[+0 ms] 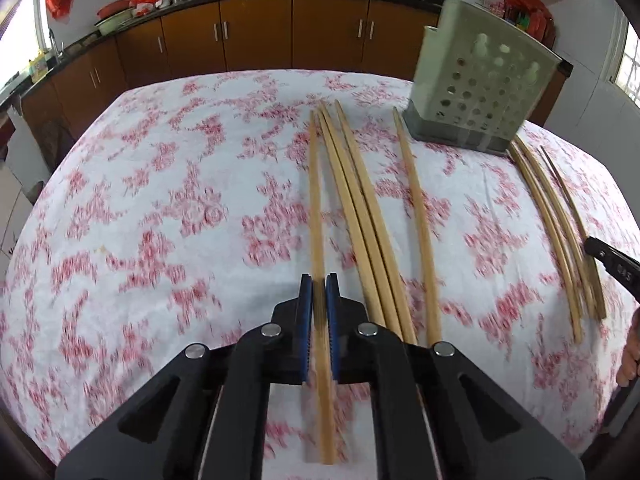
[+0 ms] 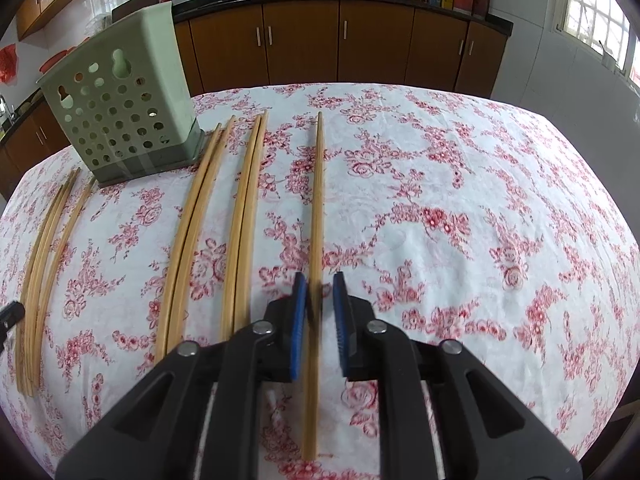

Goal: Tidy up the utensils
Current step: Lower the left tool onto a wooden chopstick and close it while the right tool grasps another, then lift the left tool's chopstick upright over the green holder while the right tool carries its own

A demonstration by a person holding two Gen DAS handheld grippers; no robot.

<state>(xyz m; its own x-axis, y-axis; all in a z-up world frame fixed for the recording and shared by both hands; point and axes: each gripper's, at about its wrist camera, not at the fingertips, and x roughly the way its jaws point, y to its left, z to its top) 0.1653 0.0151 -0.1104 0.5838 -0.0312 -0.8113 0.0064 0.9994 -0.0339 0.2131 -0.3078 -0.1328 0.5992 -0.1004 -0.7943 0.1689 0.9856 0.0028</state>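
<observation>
Several wooden chopsticks lie lengthwise on the floral tablecloth [image 1: 140, 200]. In the left wrist view my left gripper [image 1: 319, 280] is shut on the leftmost chopstick [image 1: 316, 200], its blue pads pressed to both sides. Three chopsticks [image 1: 360, 208] lie just right of it, then a single one [image 1: 416, 216]. In the right wrist view my right gripper [image 2: 320, 280] straddles the rightmost chopstick [image 2: 318, 200]; the left pad touches it and a gap shows at the right pad. A pale green perforated utensil holder [image 1: 480, 84] stands at the back, also in the right wrist view [image 2: 120, 108].
More chopsticks lie in pairs left of my right gripper [image 2: 196, 220] [image 2: 244, 220] and a bundle at the far left [image 2: 44, 260]. The other gripper's tip shows at the edge [image 1: 612, 268]. Brown kitchen cabinets [image 1: 260, 36] stand behind the table.
</observation>
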